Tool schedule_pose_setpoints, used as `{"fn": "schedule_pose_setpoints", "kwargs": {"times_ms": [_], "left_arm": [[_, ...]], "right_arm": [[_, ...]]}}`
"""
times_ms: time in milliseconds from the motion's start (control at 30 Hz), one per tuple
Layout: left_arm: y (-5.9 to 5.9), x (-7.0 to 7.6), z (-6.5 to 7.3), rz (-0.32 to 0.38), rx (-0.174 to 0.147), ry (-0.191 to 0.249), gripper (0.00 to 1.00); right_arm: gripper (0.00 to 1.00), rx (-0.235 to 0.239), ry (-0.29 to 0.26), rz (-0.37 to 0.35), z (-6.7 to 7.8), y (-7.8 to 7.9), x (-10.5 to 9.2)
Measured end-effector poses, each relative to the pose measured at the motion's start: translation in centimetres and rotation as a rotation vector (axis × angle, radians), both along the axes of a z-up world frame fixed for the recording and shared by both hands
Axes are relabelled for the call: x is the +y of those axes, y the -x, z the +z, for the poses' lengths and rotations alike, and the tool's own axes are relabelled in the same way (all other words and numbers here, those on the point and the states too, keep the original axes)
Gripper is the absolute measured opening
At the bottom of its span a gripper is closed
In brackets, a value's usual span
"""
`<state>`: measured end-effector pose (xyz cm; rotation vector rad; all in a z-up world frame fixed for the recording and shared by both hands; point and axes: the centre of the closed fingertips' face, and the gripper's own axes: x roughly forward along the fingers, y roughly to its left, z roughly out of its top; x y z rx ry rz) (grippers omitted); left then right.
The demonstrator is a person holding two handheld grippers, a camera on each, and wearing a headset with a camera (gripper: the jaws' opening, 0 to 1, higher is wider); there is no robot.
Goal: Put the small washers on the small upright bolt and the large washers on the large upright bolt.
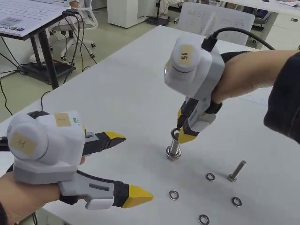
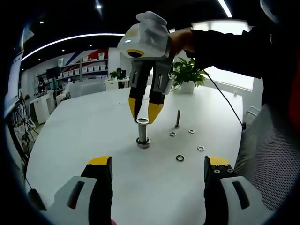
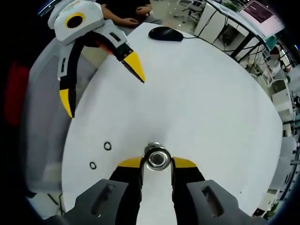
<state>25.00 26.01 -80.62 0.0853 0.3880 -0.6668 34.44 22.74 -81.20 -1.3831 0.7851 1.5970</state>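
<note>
My right gripper points down over the large upright bolt, shut on a large washer held right at the bolt's top. In the right gripper view the washer sits between the yellow tips, with the bolt hidden beneath it. The small bolt stands to the right, with several loose washers lying around it on the white table. Near the front edge my left gripper hovers open with nothing in it. In the left gripper view, the right gripper hangs over the large bolt.
Loose washers lie near the table's front edge. A black mouse rests at one end of the table. A desk with cables and a chair stand on the floor to the left.
</note>
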Motion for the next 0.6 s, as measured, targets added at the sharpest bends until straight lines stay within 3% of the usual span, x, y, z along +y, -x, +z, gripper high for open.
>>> {"fn": "schedule_pose_setpoints", "kwargs": {"times_ms": [600], "left_arm": [[-0.2,0.0,-0.1,0.004,0.003,-0.003,0.80]], "right_arm": [[0.24,0.005,0.032,0.002,-1.8,-0.1,-0.1]]}}
